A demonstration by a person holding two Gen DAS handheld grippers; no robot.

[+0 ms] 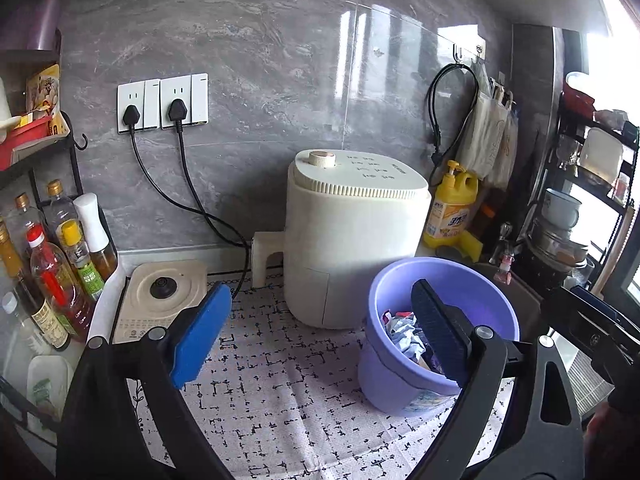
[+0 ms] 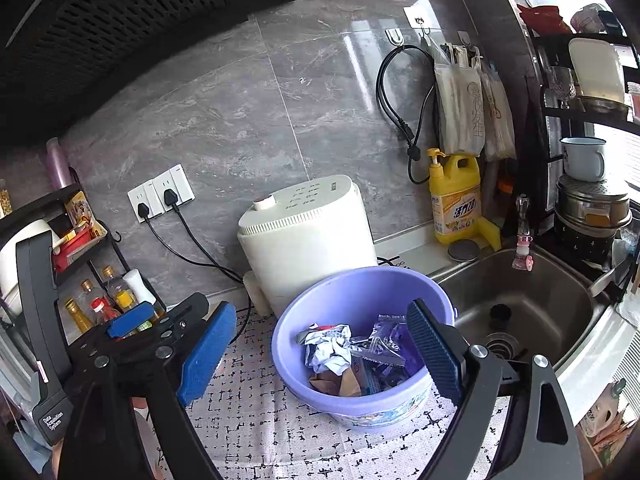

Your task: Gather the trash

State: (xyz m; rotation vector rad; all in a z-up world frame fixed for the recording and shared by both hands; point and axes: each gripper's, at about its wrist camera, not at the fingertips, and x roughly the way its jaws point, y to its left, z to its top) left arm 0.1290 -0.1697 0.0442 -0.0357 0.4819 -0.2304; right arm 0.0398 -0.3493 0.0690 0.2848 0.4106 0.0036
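Observation:
A lilac plastic bucket (image 1: 476, 292) stands on the patterned mat and holds crumpled wrappers and paper (image 1: 404, 336). In the right wrist view the bucket (image 2: 332, 296) shows the trash (image 2: 344, 352) inside it. My left gripper (image 1: 320, 336) is open and empty, low over the mat left of the bucket, its right finger in front of the bucket. My right gripper (image 2: 324, 354) is open and empty, above the bucket's mouth. The left gripper (image 2: 132, 320) shows at the left of the right wrist view.
A white air fryer (image 1: 352, 240) stands behind the bucket. An induction hob (image 1: 164, 296) and oil bottles (image 1: 52, 276) are at the left. A yellow detergent bottle (image 2: 454, 200) and a steel sink (image 2: 516, 304) are at the right, with a dish rack (image 2: 588, 160) beyond.

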